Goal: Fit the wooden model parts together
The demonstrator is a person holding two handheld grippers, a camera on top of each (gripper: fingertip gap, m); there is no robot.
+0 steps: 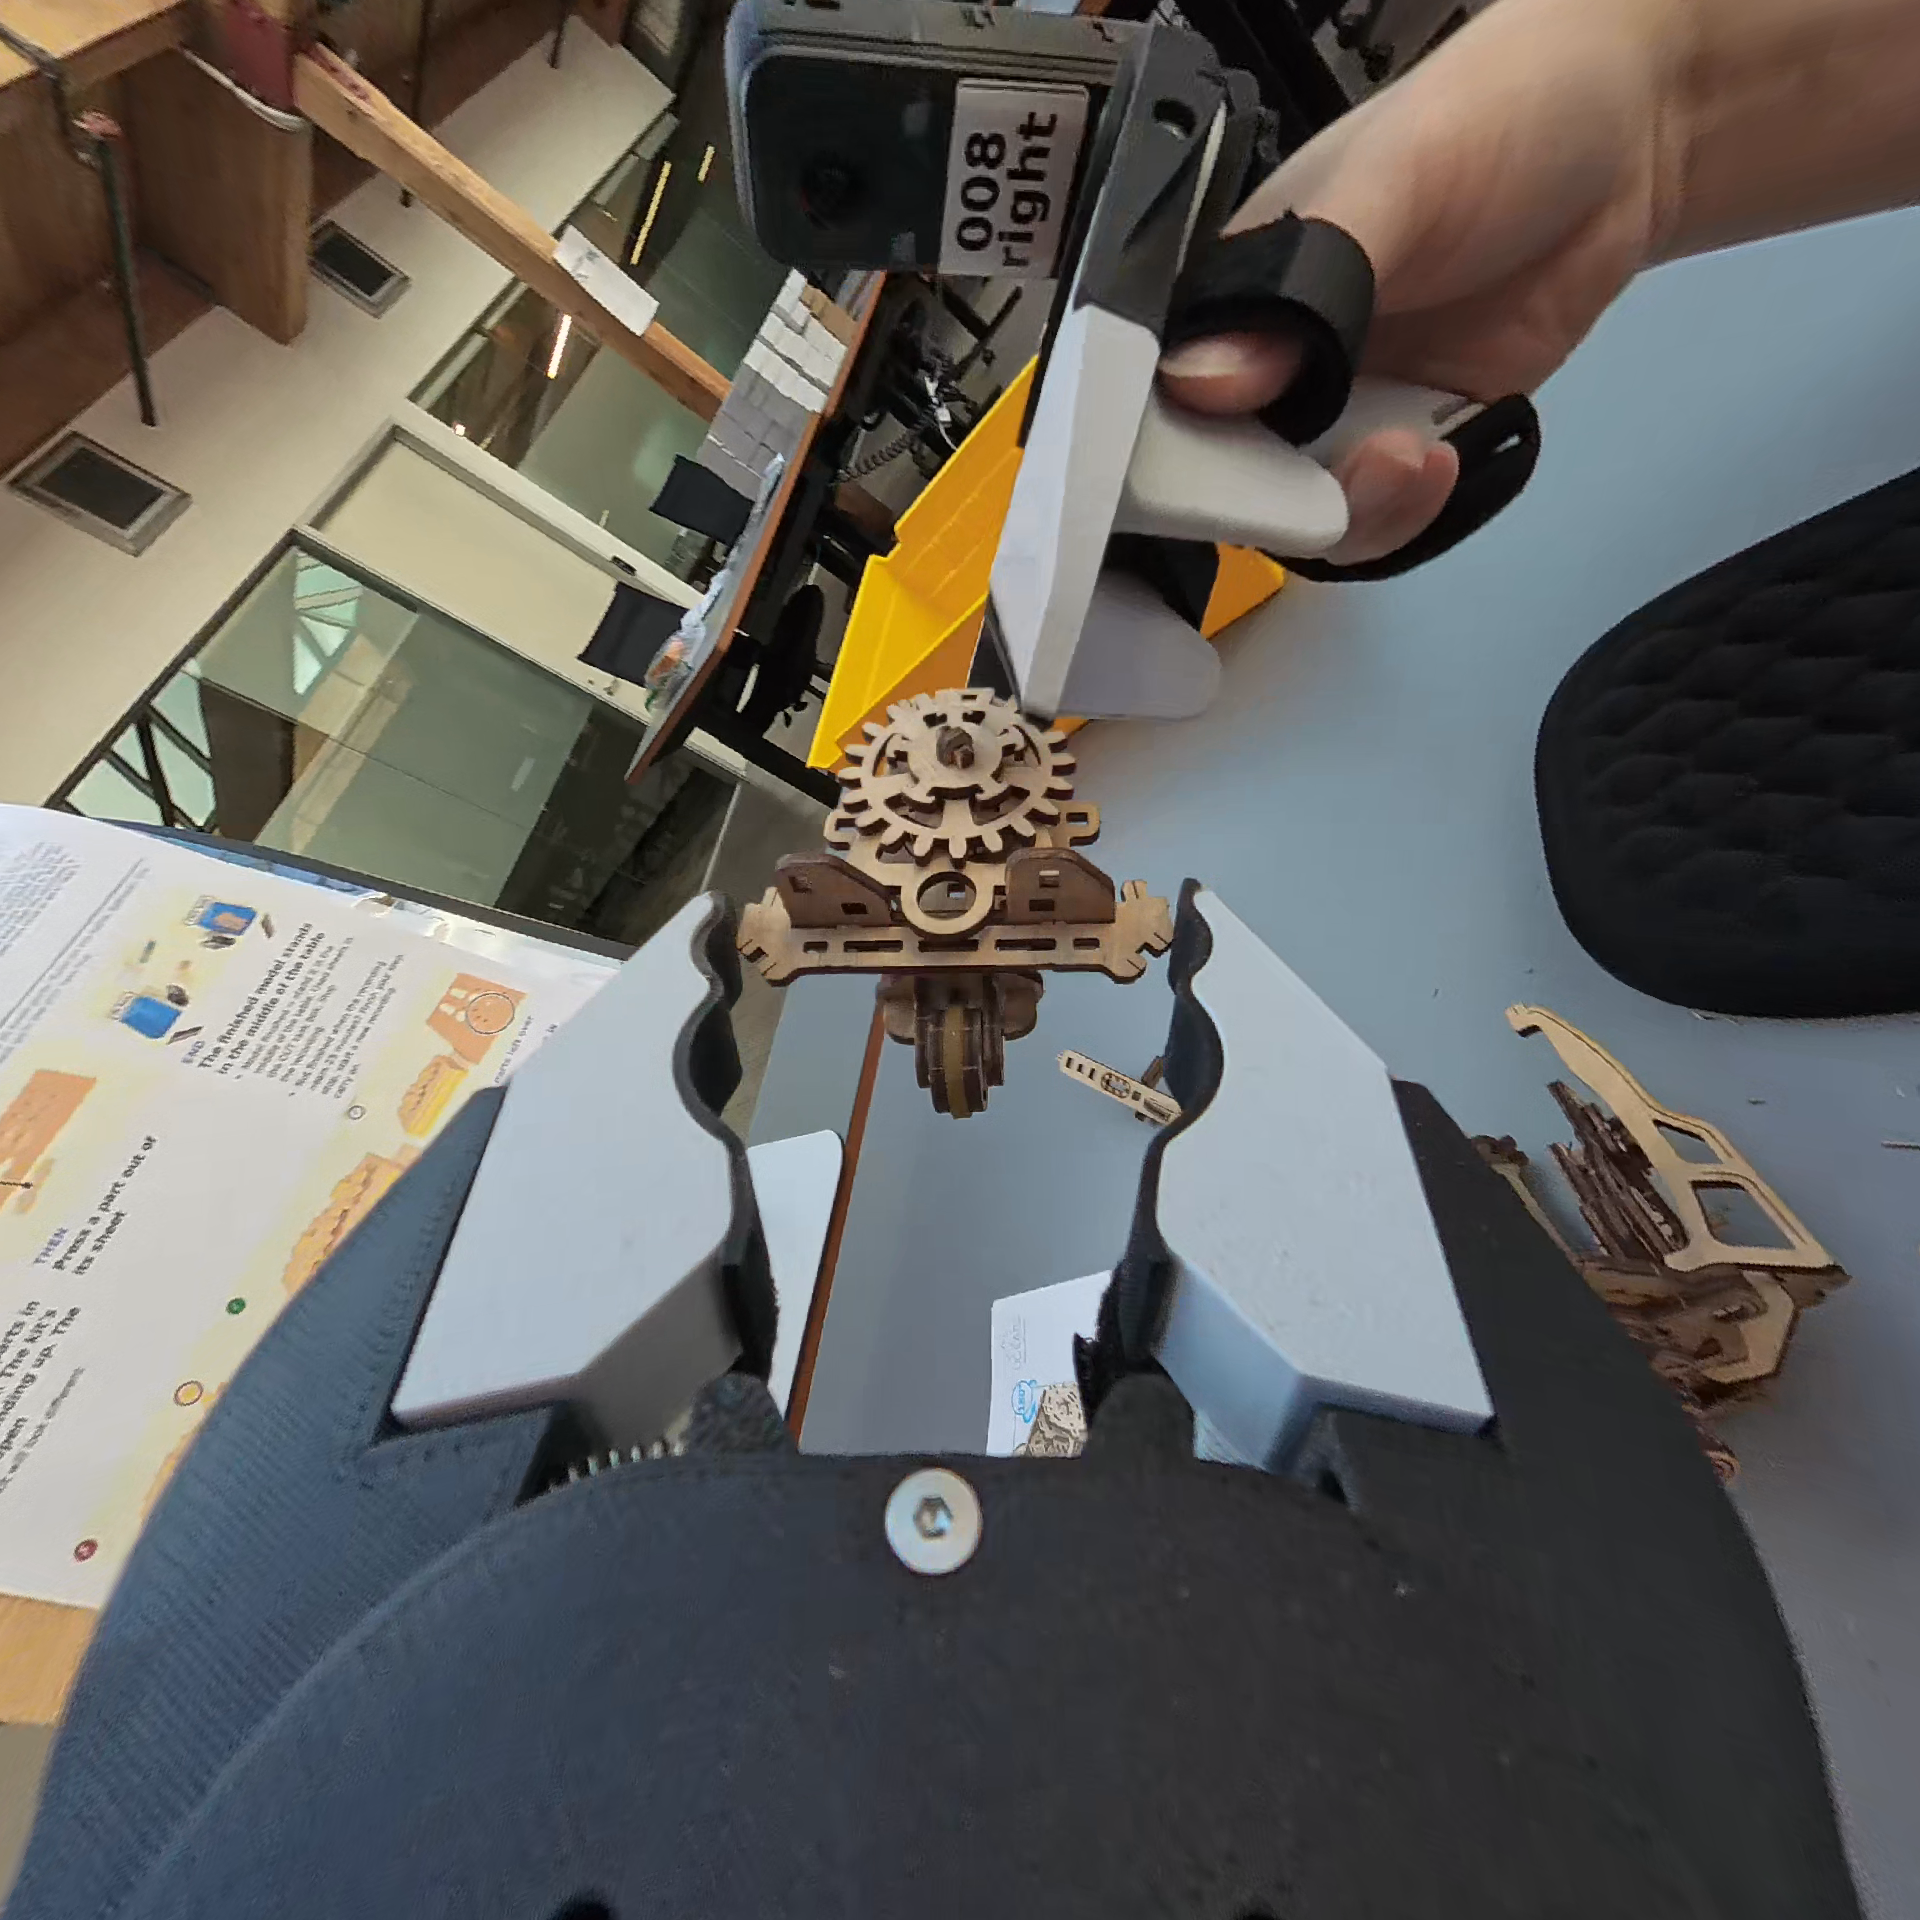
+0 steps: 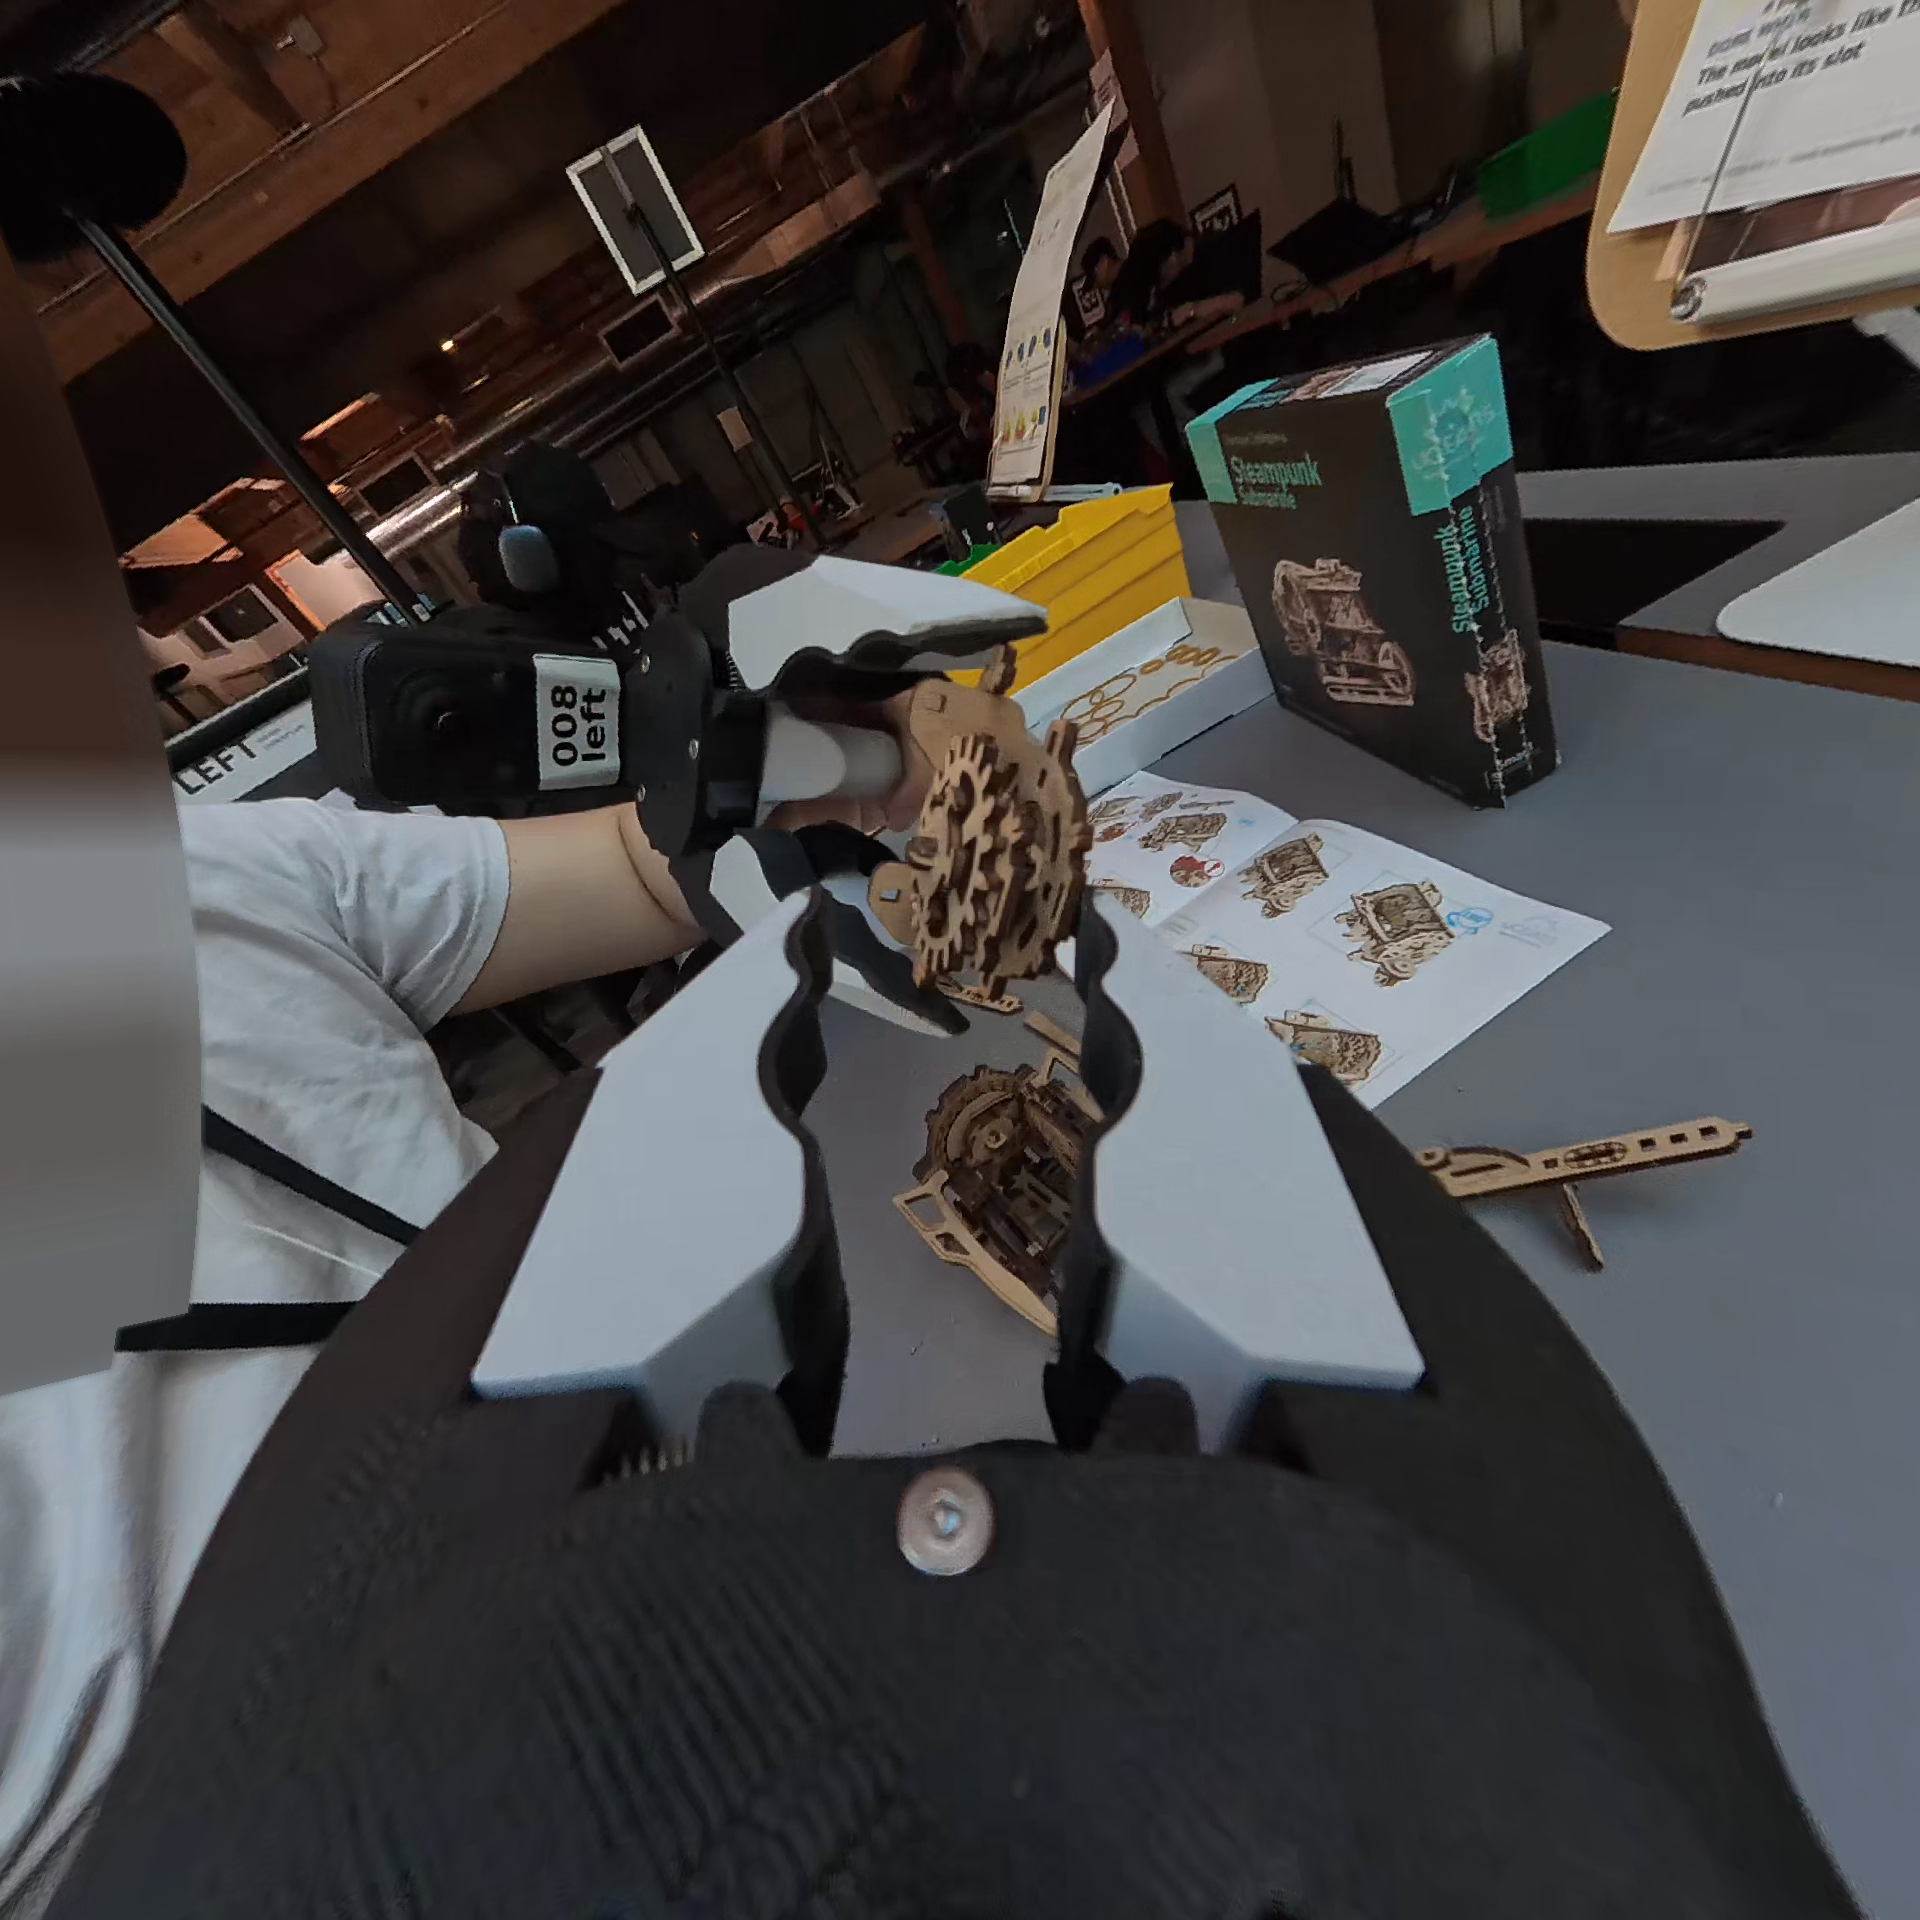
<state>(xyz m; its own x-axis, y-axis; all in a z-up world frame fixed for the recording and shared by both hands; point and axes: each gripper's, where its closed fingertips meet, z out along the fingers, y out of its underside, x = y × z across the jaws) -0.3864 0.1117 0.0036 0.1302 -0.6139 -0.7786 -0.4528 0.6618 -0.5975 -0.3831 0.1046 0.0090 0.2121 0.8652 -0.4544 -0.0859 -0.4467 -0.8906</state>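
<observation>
My left gripper (image 1: 956, 935) is shut on a wooden gear assembly (image 1: 951, 810), its fingertips clamping the two ends of the crossbar. It holds the assembly in the air above the grey table (image 1: 1351, 883), gears up and a small wheel hanging below. In the right wrist view the assembly (image 2: 997, 862) sits edge-on in the left gripper (image 2: 987, 821). My right gripper (image 2: 948, 914) is open, with its fingertips on either side of the gears. From the left wrist view it (image 1: 1039, 707) comes down to the gears' upper right edge. A part-built wooden model (image 2: 997, 1174) lies on the table below.
A loose flat wooden strip (image 2: 1579, 1153) lies at the right. An instruction sheet (image 2: 1351, 935), a dark kit box (image 2: 1382, 571), a white tray (image 2: 1143, 675) and a yellow bin (image 2: 1091, 561) stand behind. A black cushion (image 1: 1745, 779) and a printed page (image 1: 208, 1091) flank the table. My left and right fingertips are right by each other.
</observation>
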